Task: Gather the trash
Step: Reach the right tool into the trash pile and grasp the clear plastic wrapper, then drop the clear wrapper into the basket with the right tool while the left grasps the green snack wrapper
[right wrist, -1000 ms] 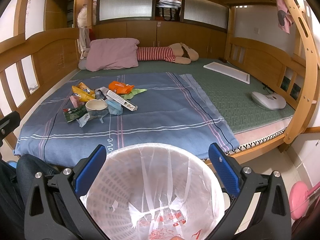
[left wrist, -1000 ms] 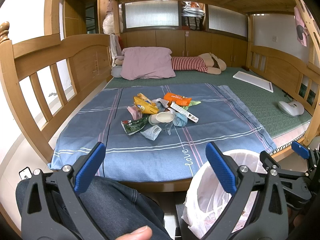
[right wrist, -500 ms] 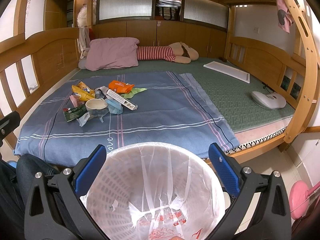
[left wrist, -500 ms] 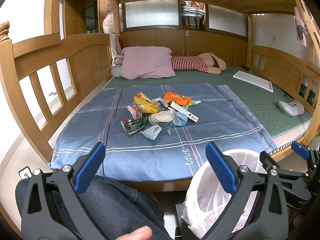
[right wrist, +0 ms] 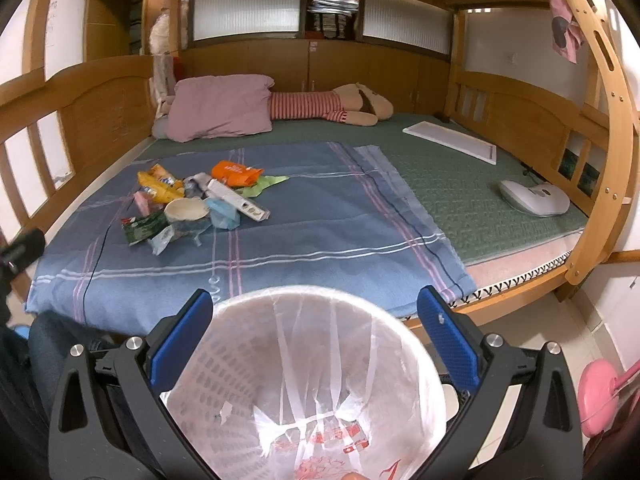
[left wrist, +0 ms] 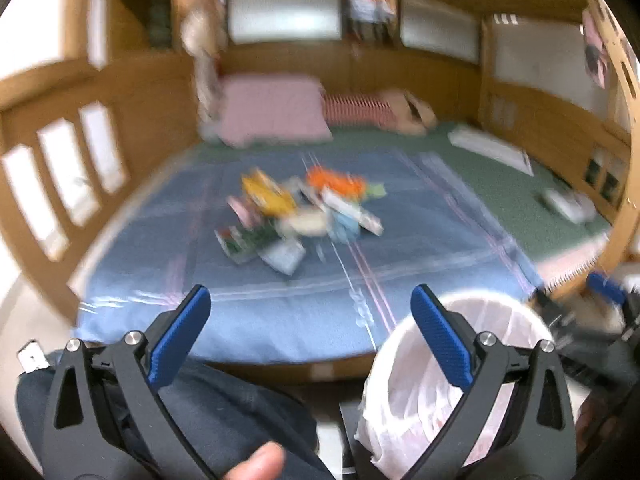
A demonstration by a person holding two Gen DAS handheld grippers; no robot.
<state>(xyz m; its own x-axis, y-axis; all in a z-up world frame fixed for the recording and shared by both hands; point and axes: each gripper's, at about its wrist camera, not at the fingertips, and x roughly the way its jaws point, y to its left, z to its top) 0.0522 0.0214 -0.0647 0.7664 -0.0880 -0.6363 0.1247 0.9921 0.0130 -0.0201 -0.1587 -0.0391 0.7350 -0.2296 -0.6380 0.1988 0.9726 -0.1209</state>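
A pile of trash (right wrist: 192, 204) lies on the blue blanket (right wrist: 320, 224): yellow and orange wrappers, a paper cup, a green packet, a white box. It also shows blurred in the left wrist view (left wrist: 300, 216). A white lined trash basket (right wrist: 304, 380) stands at the bed's foot, right under my right gripper (right wrist: 314, 320), which is open and empty. My left gripper (left wrist: 310, 316) is open and empty, left of the basket (left wrist: 460, 368) and short of the pile.
Wooden bed rails (right wrist: 72, 120) run along both sides. A pink pillow (right wrist: 222, 108) and a striped plush toy (right wrist: 332, 106) lie at the back. A white board (right wrist: 452, 142) and a white device (right wrist: 534, 196) lie on the green mat. My knee (left wrist: 224, 404) is below the left gripper.
The left gripper has started moving forward and up toward the bed, blurring its view. The right gripper has stayed over the basket.
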